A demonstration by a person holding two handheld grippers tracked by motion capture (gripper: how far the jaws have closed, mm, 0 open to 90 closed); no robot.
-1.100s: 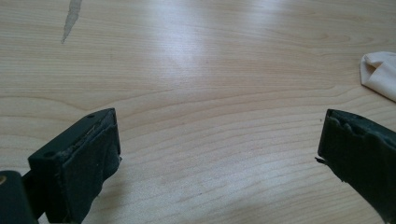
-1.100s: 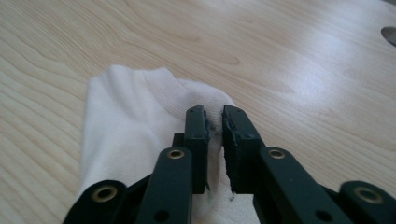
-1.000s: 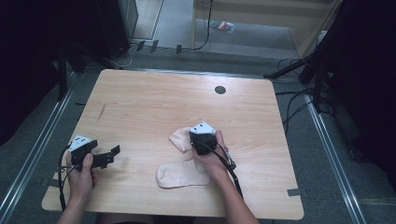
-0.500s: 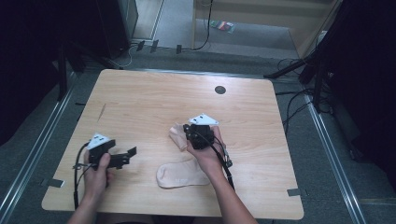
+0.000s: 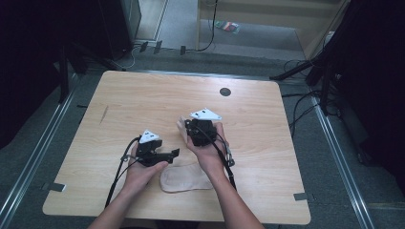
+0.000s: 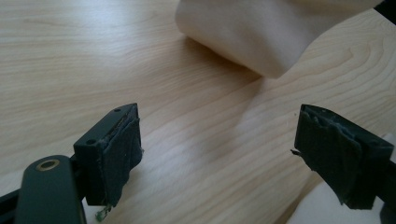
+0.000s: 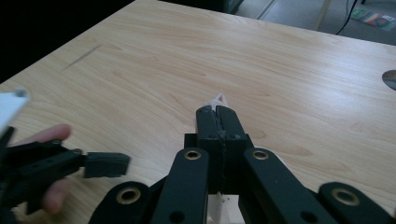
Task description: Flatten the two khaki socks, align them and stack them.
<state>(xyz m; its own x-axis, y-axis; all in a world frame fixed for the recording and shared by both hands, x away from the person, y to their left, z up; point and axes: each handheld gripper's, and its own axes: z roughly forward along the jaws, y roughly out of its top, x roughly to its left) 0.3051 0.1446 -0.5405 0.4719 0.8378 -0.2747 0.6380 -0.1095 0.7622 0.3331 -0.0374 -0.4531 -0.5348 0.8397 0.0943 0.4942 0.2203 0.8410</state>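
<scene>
Bright overhead light on tabletop, dark surroundings, soft shadows, mild close-up blur

Two socks (image 5: 186, 177), two grippers (image 5: 174, 153), one table (image 5: 143, 95).

Left gripper (image 5: 174, 152) closing; right gripper (image 5: 190, 128) clamped

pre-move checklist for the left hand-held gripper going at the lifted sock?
1. Right hand-held gripper shut on the lifted sock: ok.
2. Left hand-held gripper jaws apart, though they have just been closing, nothing between them: ok.
3. Lifted sock's free end ahead of the left jaws: ok.
4. Second sock flat on the table: ok.
5. Grip depth on the cloth: cannot tell.
</scene>
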